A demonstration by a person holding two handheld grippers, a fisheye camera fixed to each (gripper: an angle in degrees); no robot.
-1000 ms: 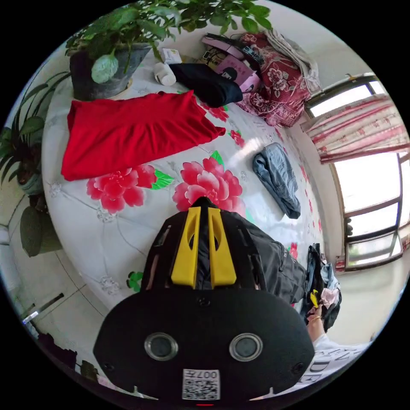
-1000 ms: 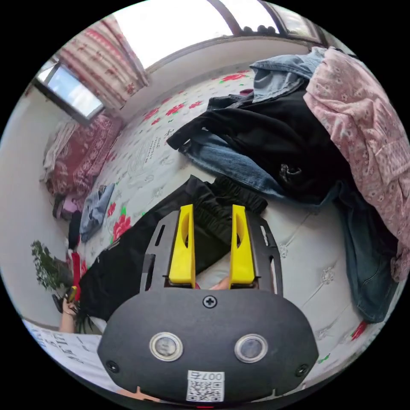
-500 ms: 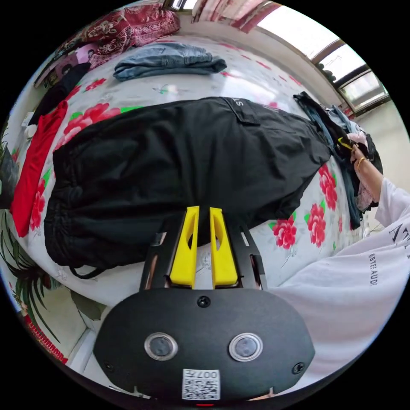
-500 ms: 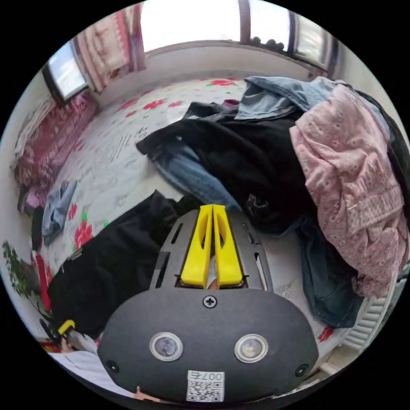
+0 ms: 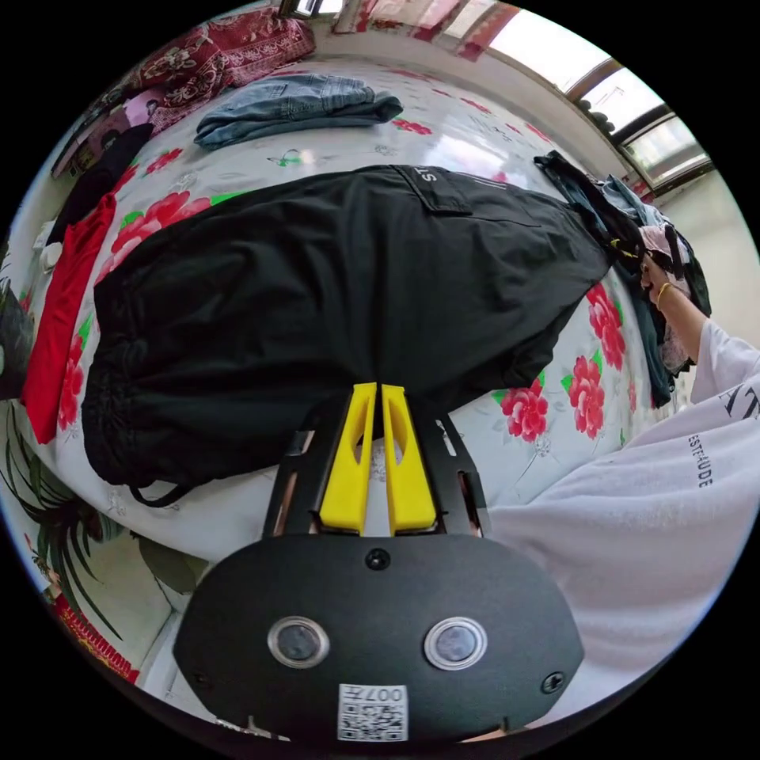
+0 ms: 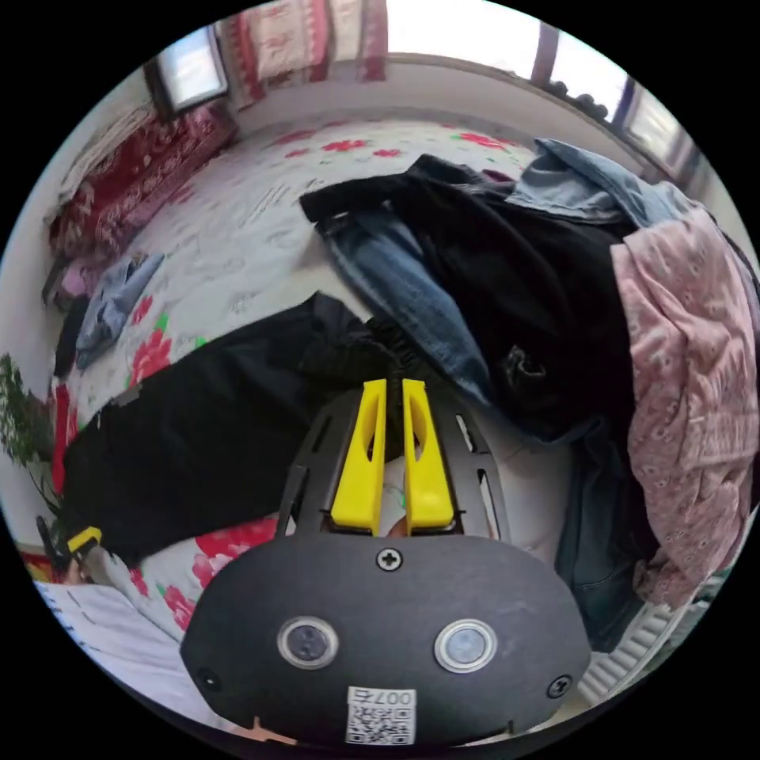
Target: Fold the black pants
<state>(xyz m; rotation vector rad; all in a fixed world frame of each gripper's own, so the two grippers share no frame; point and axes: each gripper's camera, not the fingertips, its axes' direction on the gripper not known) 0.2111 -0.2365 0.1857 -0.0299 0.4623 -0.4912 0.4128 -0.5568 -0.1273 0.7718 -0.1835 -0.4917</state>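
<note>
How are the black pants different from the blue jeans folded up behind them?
The black pants are black and spread out long across the bed; the blue jeans are faded blue and folded into a small bundle. The left gripper is at the pants' edge; the jeans lie untouched. Both lie on the flowered bedspread.

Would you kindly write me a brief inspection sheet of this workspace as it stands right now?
Surface: bed with a white flowered cover.
Job's things: black pants spread flat across the bed, drawstring waist toward the red garment.
Clutter: folded jeans, red garment, heap of clothes with a pink flowered piece at the pants' far end.
Grippers: left gripper with jaws nearly together at the pants' near edge; right gripper with jaws nearly together at the pants' gathered end; a grip cannot be confirmed.
Cables: nothing seen.
Surroundings: windows, curtains, potted plants, the person's white sleeve.
</note>
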